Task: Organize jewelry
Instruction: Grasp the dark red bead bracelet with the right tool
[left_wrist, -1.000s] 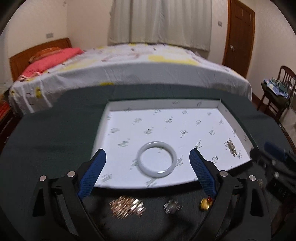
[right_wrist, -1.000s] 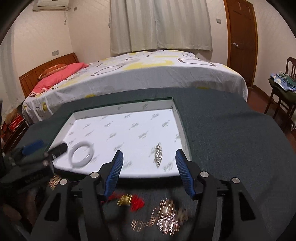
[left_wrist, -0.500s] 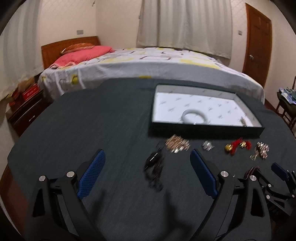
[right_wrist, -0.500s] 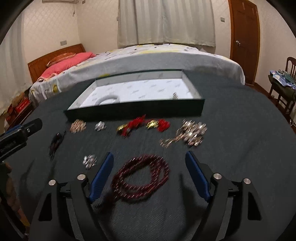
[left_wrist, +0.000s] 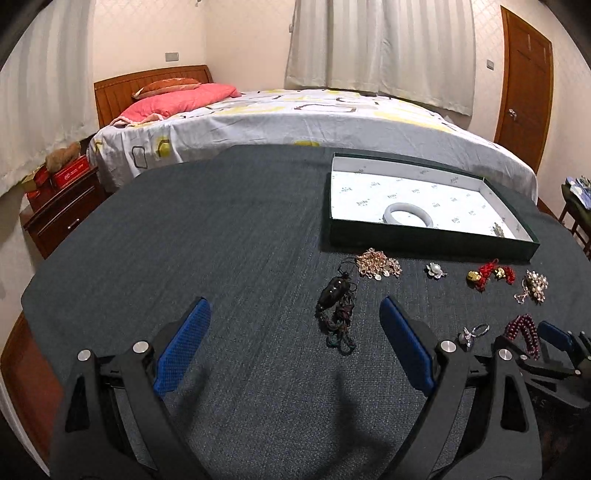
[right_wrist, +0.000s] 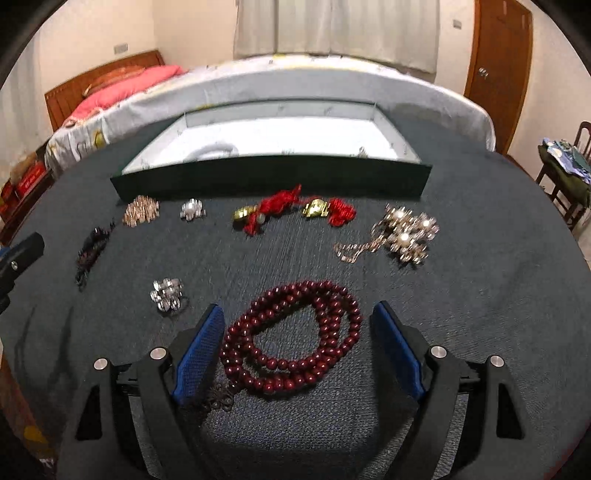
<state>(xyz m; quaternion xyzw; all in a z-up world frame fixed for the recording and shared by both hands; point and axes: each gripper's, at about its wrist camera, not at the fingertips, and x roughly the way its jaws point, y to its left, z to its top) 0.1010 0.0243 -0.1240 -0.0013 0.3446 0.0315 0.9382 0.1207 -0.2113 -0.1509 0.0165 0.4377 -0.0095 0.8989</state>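
Two grippers: we see the left gripper (left_wrist: 291, 343) and the right gripper (right_wrist: 297, 345) both spread wide, holding nothing.
Bead necklace: the dark red bead necklace (right_wrist: 293, 338) lies coiled on the table (left_wrist: 192, 243) between the right fingers.
Tray: the tray (left_wrist: 424, 242) holds a pale bangle (left_wrist: 408, 215); other pieces lie in a row before it.
Advice: we would lower the right gripper squarely and close on bunched strands, lest loops trail.
Left target: a dark corded pendant (left_wrist: 334, 299) lies near.
Unclear: a small tray item by the right wall; the right view is blurred.
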